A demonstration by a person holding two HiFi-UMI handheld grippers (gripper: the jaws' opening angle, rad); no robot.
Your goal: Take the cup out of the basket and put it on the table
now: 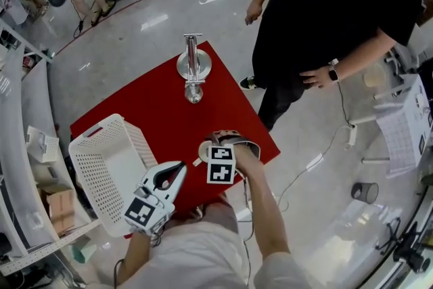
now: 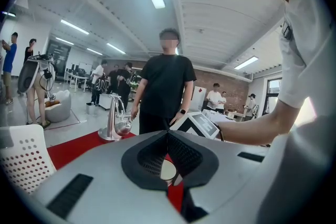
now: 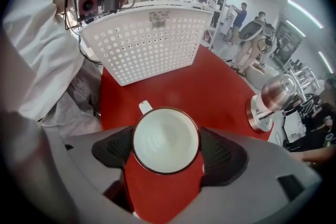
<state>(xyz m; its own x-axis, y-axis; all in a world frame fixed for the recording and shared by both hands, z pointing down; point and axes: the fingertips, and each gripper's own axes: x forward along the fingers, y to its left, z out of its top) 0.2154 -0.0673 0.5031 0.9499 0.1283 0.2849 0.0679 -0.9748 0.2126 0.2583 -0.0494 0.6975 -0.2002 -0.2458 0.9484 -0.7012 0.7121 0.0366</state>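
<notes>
Your right gripper [image 3: 166, 148] pinches the cup [image 3: 165, 136], its ribbed black pads pressed against either side. The cup is round white enamel with a dark rim, empty, over the smooth red table [image 3: 210, 92], right of the perforated white plastic basket [image 3: 149, 44]. Your left gripper [image 2: 168, 136] has its jaws pressed together on nothing.

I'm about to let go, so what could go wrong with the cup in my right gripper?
1. The right gripper clamps the cup only at two sides; its round wall could slip.
2. I cannot tell whether its base touches the red table; opening early might drop it.
3. The left gripper, shut and empty, sits close and could knock it.
</notes>
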